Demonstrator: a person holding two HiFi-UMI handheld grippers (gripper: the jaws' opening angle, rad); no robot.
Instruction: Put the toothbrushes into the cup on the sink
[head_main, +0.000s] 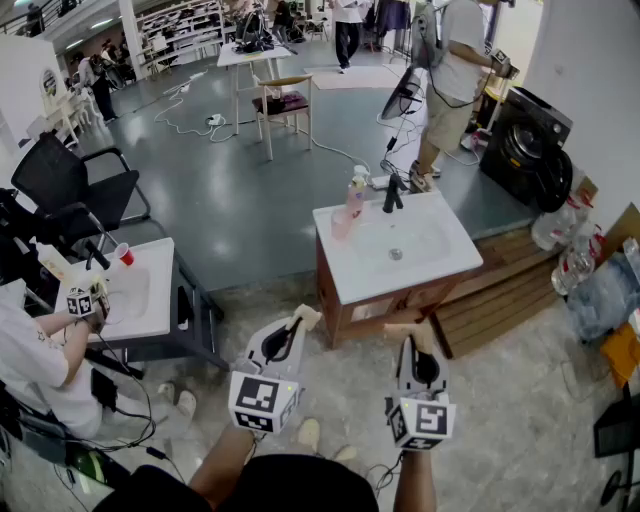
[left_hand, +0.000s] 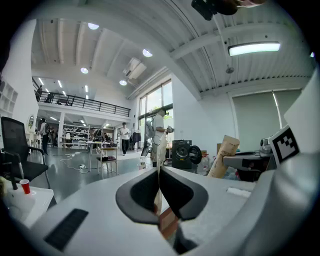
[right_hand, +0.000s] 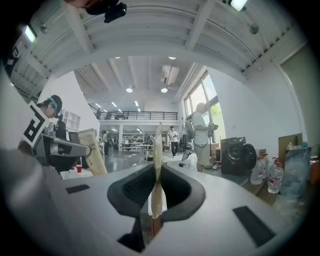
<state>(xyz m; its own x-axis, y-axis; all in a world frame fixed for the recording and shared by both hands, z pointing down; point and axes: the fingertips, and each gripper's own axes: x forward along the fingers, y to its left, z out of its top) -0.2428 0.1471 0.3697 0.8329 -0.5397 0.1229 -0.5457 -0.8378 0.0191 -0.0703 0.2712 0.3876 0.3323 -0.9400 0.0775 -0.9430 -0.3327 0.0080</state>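
Note:
A white sink on a wooden cabinet stands ahead of me, with a black faucet at its back. A pinkish cup sits at the sink's back left corner, beside a pink bottle. My left gripper is shut on a beige toothbrush packet, seen edge-on in the left gripper view. The right gripper is shut on another beige packet. Both grippers hover in front of the cabinet, short of the sink.
A second white sink table with a red cup stands to the left, and a seated person is next to it. A black office chair, a washing machine, a wooden pallet, water bottles and a standing person surround the sink.

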